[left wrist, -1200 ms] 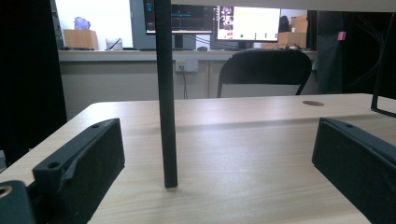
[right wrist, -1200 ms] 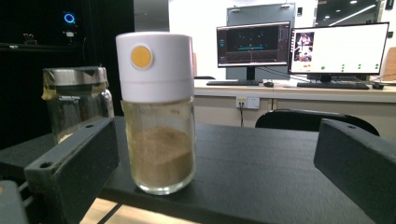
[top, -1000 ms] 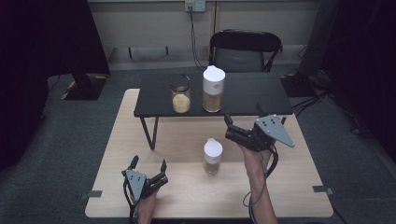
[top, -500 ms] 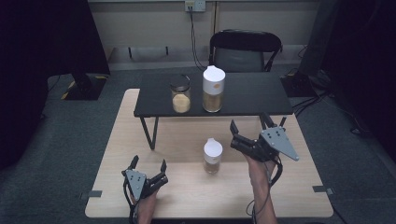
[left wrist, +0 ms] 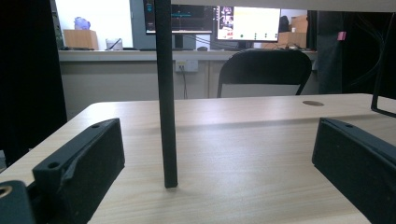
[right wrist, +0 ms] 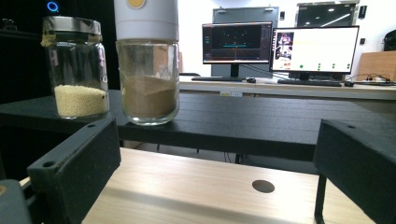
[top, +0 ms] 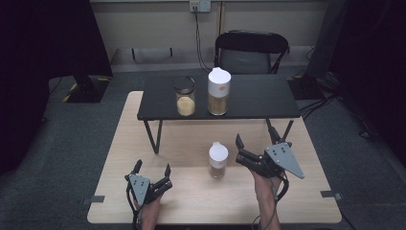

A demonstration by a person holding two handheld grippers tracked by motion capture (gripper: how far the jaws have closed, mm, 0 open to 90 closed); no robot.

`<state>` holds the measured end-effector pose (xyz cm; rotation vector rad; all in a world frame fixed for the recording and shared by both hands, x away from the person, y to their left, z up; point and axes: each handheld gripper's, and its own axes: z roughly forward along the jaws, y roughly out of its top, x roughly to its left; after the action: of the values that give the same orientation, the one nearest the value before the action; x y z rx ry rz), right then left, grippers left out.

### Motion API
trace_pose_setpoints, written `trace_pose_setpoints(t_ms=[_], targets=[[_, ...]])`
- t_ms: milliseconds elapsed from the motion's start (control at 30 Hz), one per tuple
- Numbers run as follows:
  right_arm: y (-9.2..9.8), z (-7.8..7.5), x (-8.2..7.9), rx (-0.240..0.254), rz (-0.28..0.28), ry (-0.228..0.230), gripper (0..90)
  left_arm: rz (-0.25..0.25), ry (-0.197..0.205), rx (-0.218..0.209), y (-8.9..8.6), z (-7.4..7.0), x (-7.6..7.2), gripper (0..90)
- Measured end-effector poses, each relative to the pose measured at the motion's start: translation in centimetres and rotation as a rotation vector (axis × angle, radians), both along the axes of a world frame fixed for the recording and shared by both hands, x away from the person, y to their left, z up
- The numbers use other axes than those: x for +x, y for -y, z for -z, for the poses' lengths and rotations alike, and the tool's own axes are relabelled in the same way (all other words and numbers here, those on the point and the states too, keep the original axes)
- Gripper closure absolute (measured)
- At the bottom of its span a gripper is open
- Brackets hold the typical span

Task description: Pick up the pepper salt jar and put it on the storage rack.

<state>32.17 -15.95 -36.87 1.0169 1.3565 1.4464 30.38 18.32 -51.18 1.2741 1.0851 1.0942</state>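
A small white-capped jar (top: pixel 218 160) of brown powder stands on the wooden table (top: pixel 191 139). My right gripper (top: pixel 253 146) is just right of it, open and empty, not touching it. In the right gripper view the right gripper (right wrist: pixel 219 172) faces the black shelf (right wrist: pixel 261 121), which carries a dark-lidded jar of pale grains (right wrist: pixel 77 70) and a tall white-capped jar of brown powder (right wrist: pixel 148 70). My left gripper (top: pixel 152 166) rests open and empty near the table's front left. In its own view the left gripper (left wrist: pixel 219 168) faces a black shelf leg (left wrist: pixel 166 93).
The black shelf (top: pixel 249 96) spans the back of the table on thin legs, bearing the dark-lidded jar (top: pixel 185 98) and the tall jar (top: pixel 219 91). A black chair (top: pixel 251 50) stands behind. The tabletop has a round hole (right wrist: pixel 263 185).
My right gripper has come down and back toward the table's front, now beside the small jar. The left gripper and the jars have not moved.
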Motion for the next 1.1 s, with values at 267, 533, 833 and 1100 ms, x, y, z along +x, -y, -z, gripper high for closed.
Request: trace_pose_setpoints(t_ms=[267, 533, 833, 1100], targets=[[0.3, 1.6, -0.6, 0.036, 0.005, -0.009, 0.0, 0.000, 0.000, 0.000, 0.0, 0.0, 0.0, 1.8], [0.4, 2.6, -1.0, 0.038, 0.014, -0.017, 0.0, 0.000, 0.000, 0.000, 0.0, 0.0, 0.0, 1.8], [0.8, 4.0, -1.5, 0.032, 0.014, -0.023, 0.0, 0.000, 0.000, 0.000, 0.0, 0.0, 0.0, 1.8], [1.1, 5.3, -1.8, 0.017, 0.025, -0.032, 0.0, -0.001, 0.000, 0.000, 0.0, 0.0, 0.0, 1.9]])
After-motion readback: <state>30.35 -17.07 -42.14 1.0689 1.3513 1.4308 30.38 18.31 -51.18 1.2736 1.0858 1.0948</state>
